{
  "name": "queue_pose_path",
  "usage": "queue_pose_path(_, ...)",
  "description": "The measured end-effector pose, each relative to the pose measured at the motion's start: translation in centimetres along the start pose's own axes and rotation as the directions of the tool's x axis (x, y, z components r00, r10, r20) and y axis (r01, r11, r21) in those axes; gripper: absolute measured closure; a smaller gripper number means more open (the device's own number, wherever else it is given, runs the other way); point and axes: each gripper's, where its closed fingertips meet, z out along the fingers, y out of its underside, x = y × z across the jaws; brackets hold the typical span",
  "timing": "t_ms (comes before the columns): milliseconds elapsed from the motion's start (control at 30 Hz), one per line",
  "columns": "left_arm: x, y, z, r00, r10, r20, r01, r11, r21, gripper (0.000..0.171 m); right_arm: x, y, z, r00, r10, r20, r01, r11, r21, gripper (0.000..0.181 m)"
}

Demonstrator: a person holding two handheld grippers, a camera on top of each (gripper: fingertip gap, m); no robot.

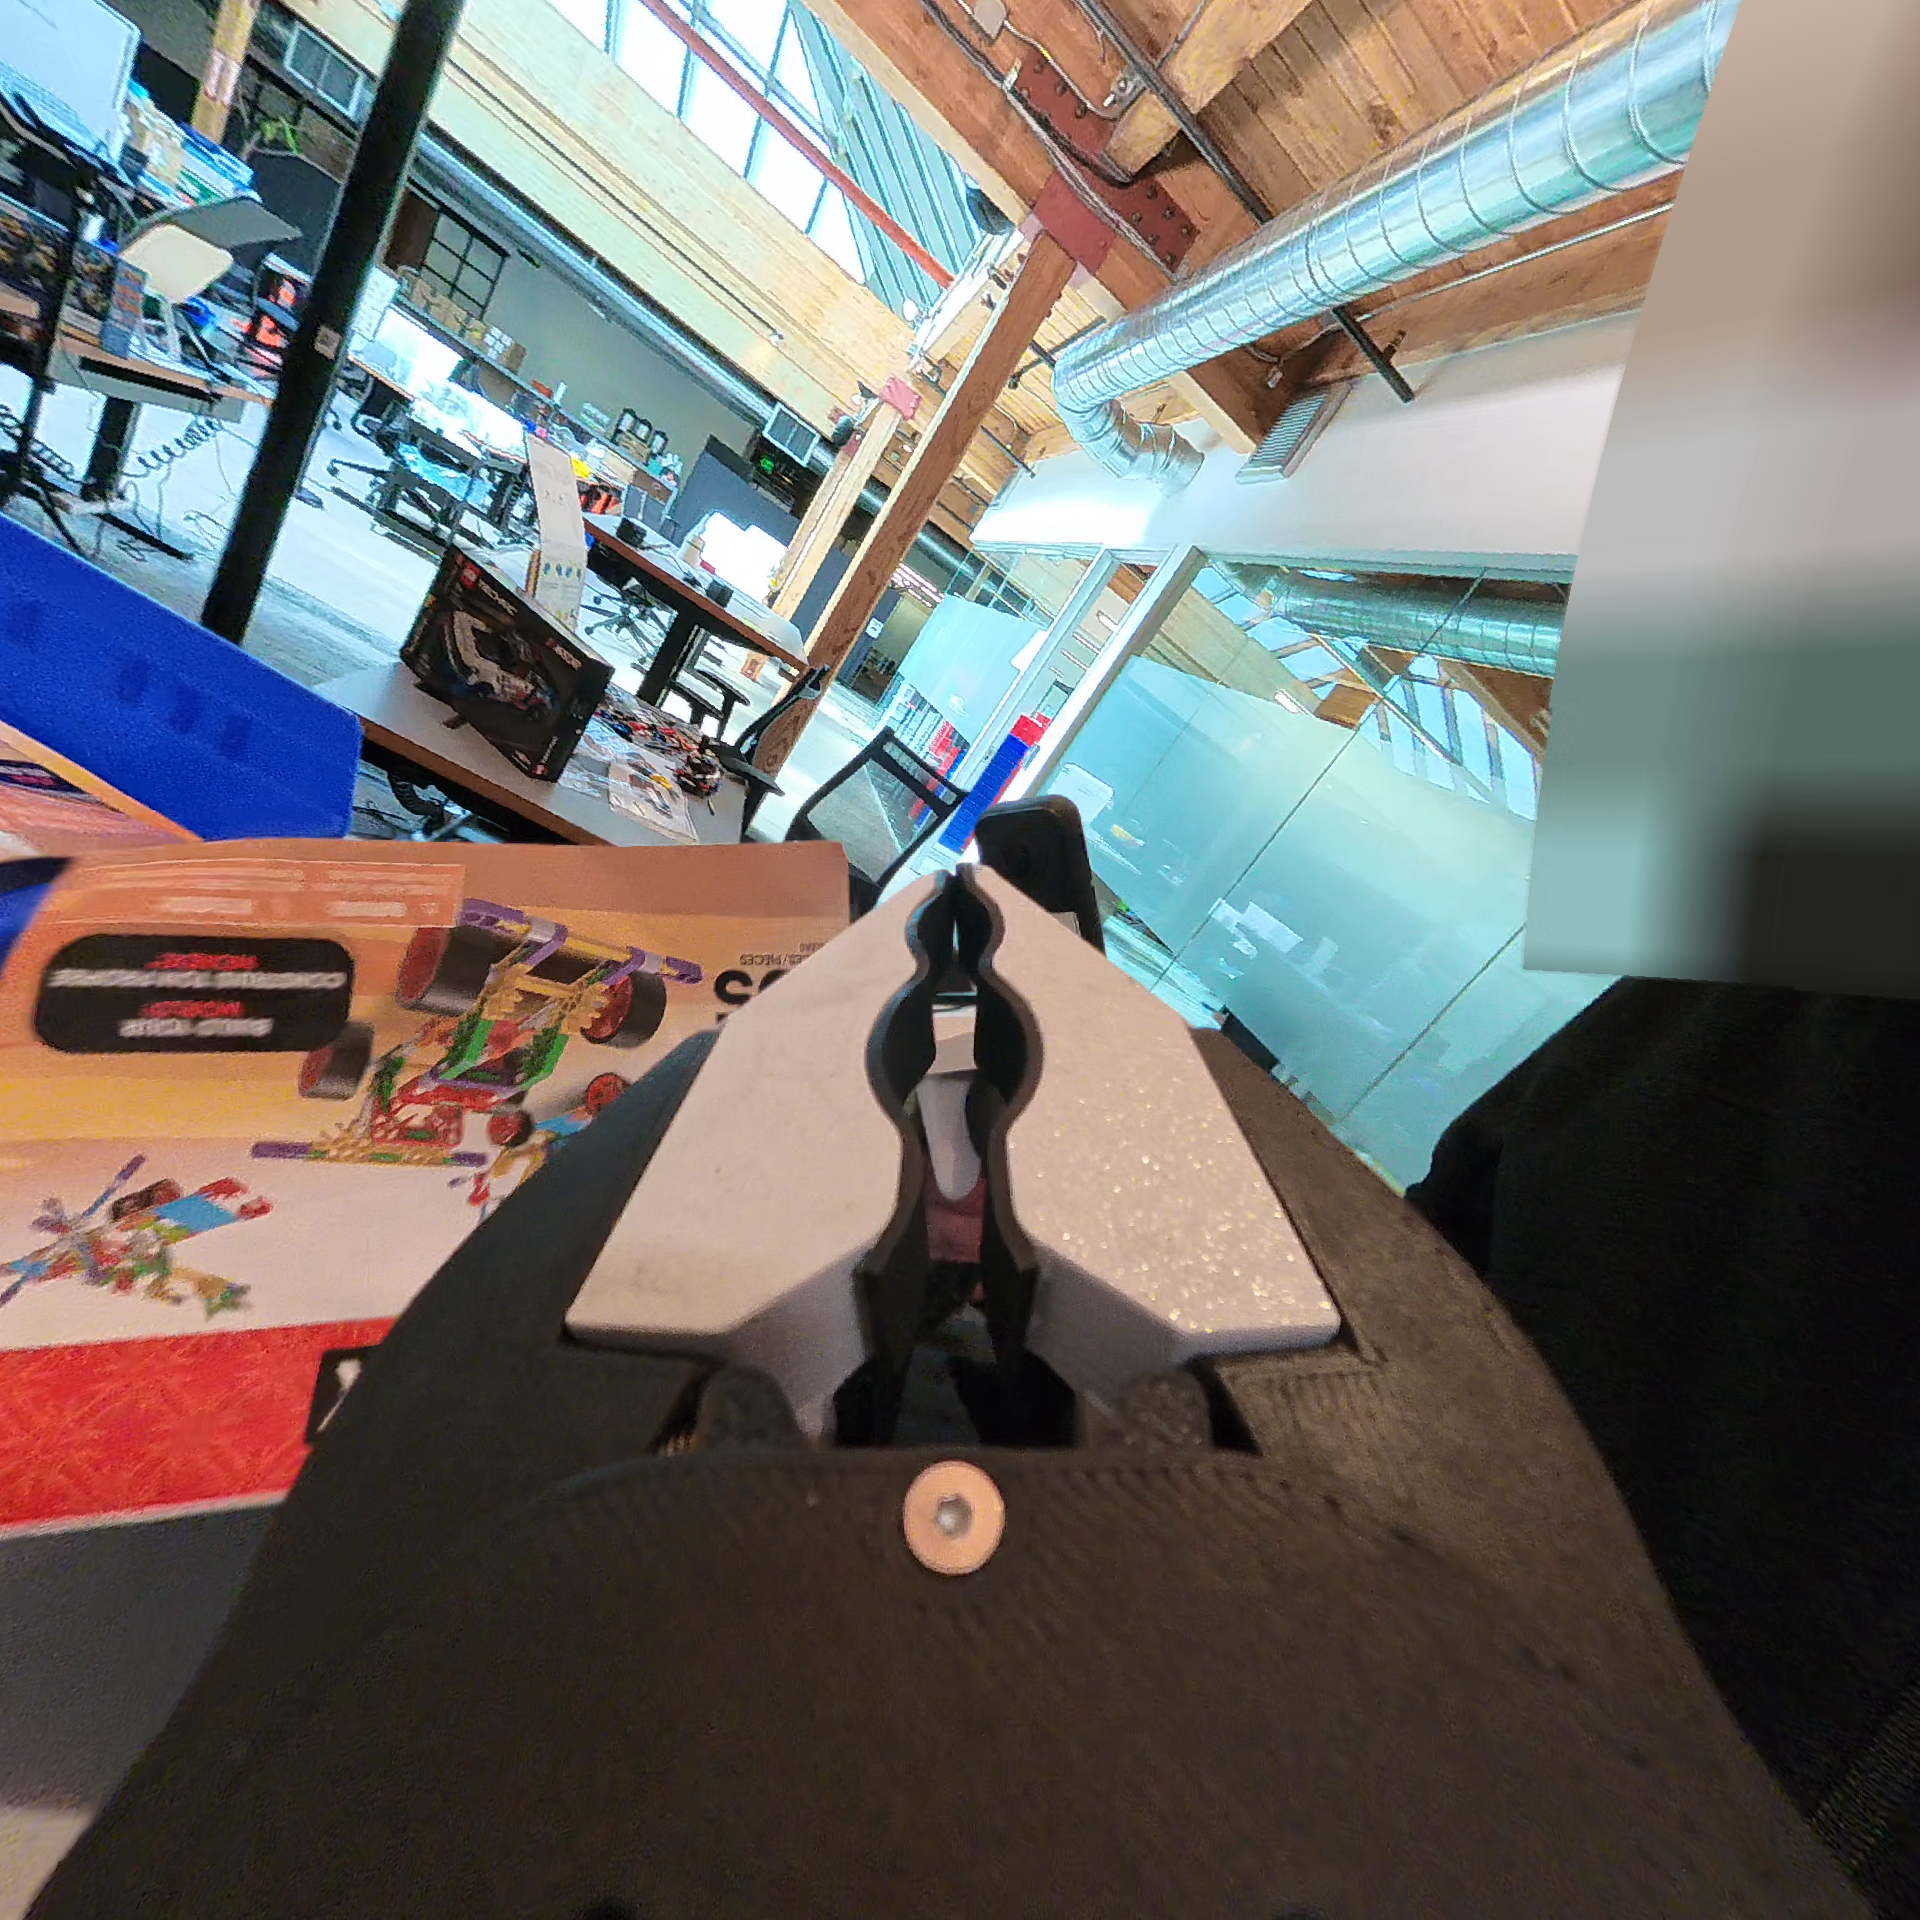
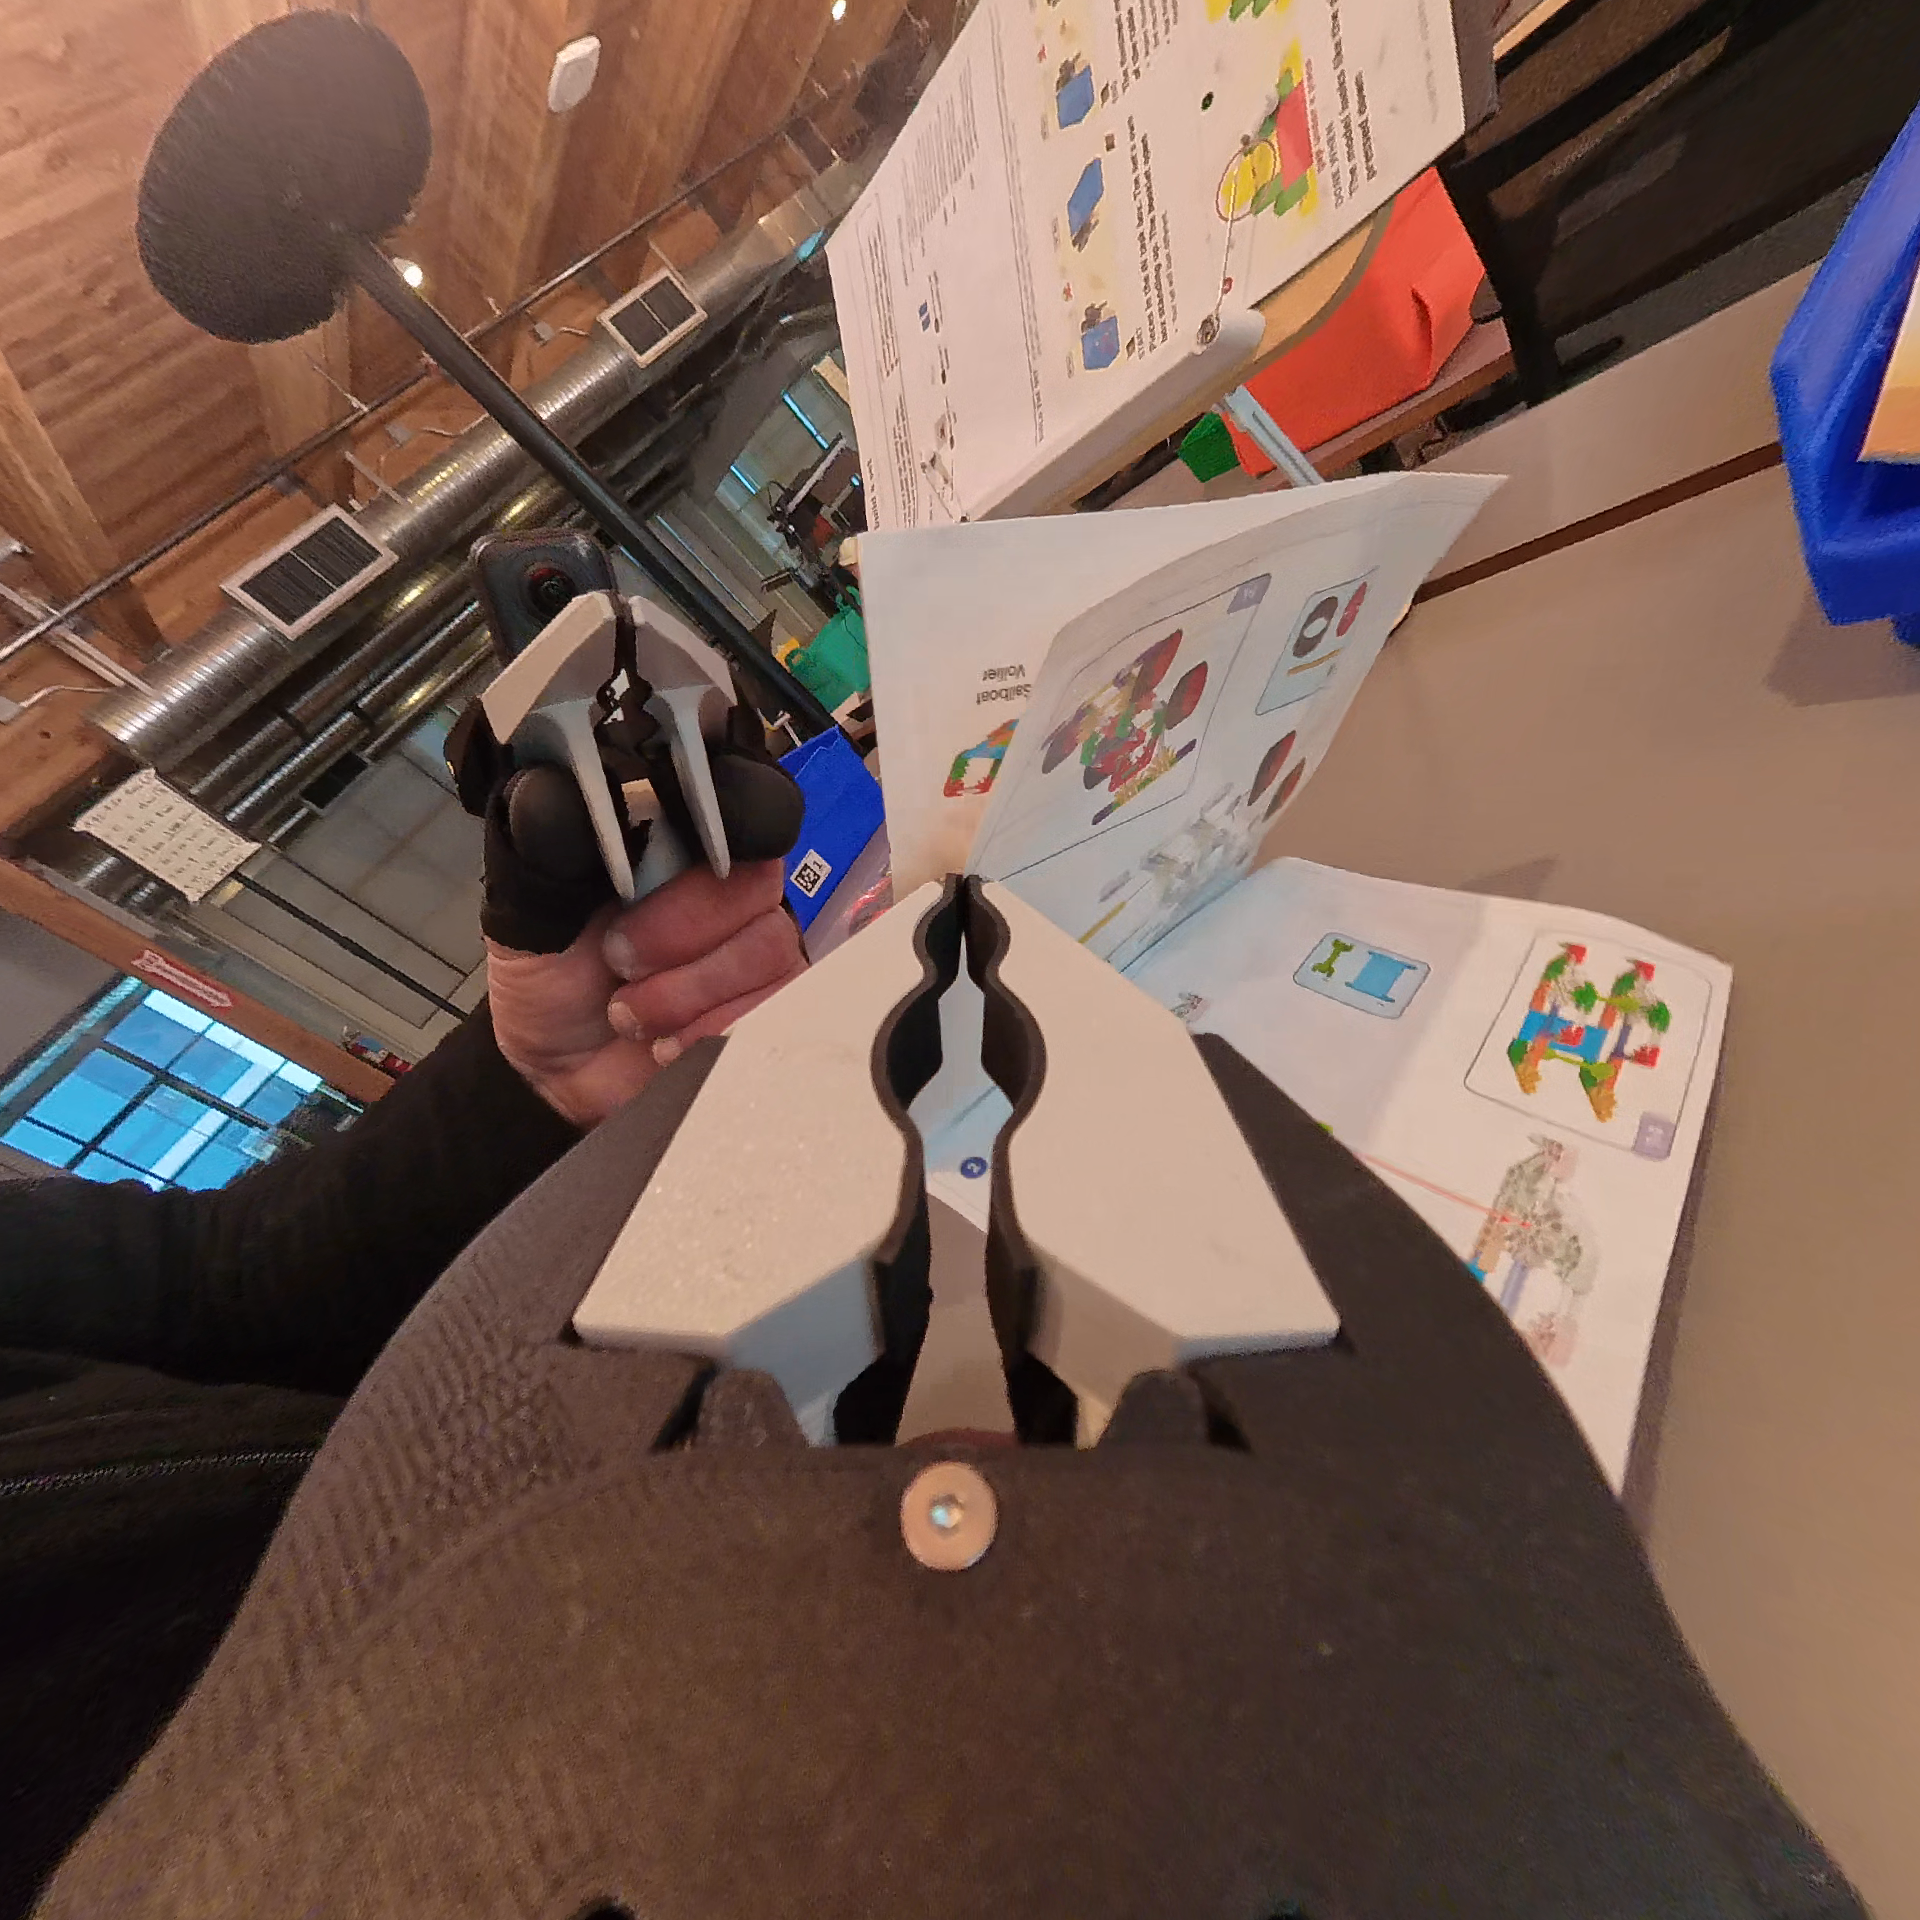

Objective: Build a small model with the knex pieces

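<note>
My right gripper [image 2: 962, 885] is shut, its tips pinching the near edge of a lifted page [image 2: 1164, 727] of an open picture instruction booklet [image 2: 1403, 1039] that lies on the grey table [image 2: 1662, 727]. Another page stands upright behind the lifted one. My left gripper [image 1: 956, 883] is shut with nothing between its pads and points up and away from the table. It also shows in the right wrist view [image 2: 623, 665], raised in a person's hand [image 2: 644, 987] to the left of the booklet. An orange toy box [image 1: 312, 1091] lies to its left.
A blue bin [image 2: 1849, 416] stands at the table's right edge and also shows in the left wrist view [image 1: 156, 696]. A printed sheet on a stand [image 2: 1091, 208] rises behind the booklet. A black upright device [image 1: 1039, 852] sits just beyond the left tips. A dark sleeve [image 1: 1714, 1351] fills the right. There is about 9 cm between the tips of the two grippers.
</note>
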Motion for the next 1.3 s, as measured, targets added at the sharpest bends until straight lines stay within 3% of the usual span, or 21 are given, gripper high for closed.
queue_pose_path(100, -0.3, -0.7, -0.9, 0.999, 0.027, 0.041, -0.027, 1.000, -0.007, 0.171, 0.1, -1.4, -0.2, 0.998, -0.056, -0.007, 0.056, 0.998, -0.012, 0.181)
queue_pose_path(233, -0.5, 0.4, -0.8, 0.989, 0.093, 0.115, -0.082, 0.992, -0.099, 0.170, -0.7, -2.3, 0.2, 0.987, -0.160, -0.004, 0.159, 0.985, -0.059, 0.181)
queue_pose_path(400, -1.1, 2.3, 0.6, 0.970, 0.128, 0.207, -0.083, 0.974, -0.212, 0.107, -3.0, -2.1, 2.1, 0.946, -0.322, 0.040, 0.324, 0.934, -0.148, 0.181)
queue_pose_path(500, -1.6, 2.3, 0.2, 0.968, 0.074, 0.238, -0.036, 0.986, -0.162, 0.116, -4.1, -1.2, 3.3, 0.926, -0.367, 0.087, 0.377, 0.904, -0.199, 0.181)
queue_pose_path(600, -2.5, 2.1, -1.2, 0.968, -0.023, 0.251, 0.049, 0.994, -0.100, 0.138, -5.1, -0.2, 4.1, 0.913, -0.384, 0.135, 0.406, 0.885, -0.227, 0.181)
queue_pose_path(733, -2.2, 1.8, -2.5, 0.974, -0.139, 0.179, 0.143, 0.990, -0.012, 0.169, -5.5, 0.6, 4.6, 0.909, -0.382, 0.168, 0.414, 0.877, -0.243, 0.181)
queue_pose_path(967, -3.6, 0.4, -5.2, 0.961, -0.157, 0.228, 0.145, 0.987, 0.070, 0.171, -5.3, 0.0, 4.6, 0.915, -0.356, 0.189, 0.394, 0.888, -0.237, 0.181)
queue_pose_path(1300, -5.1, -5.8, -10.5, 0.922, -0.012, 0.388, -0.029, 0.995, 0.098, 0.171, -3.3, -6.0, 2.3, 0.939, -0.304, 0.161, 0.329, 0.931, -0.161, 0.181)
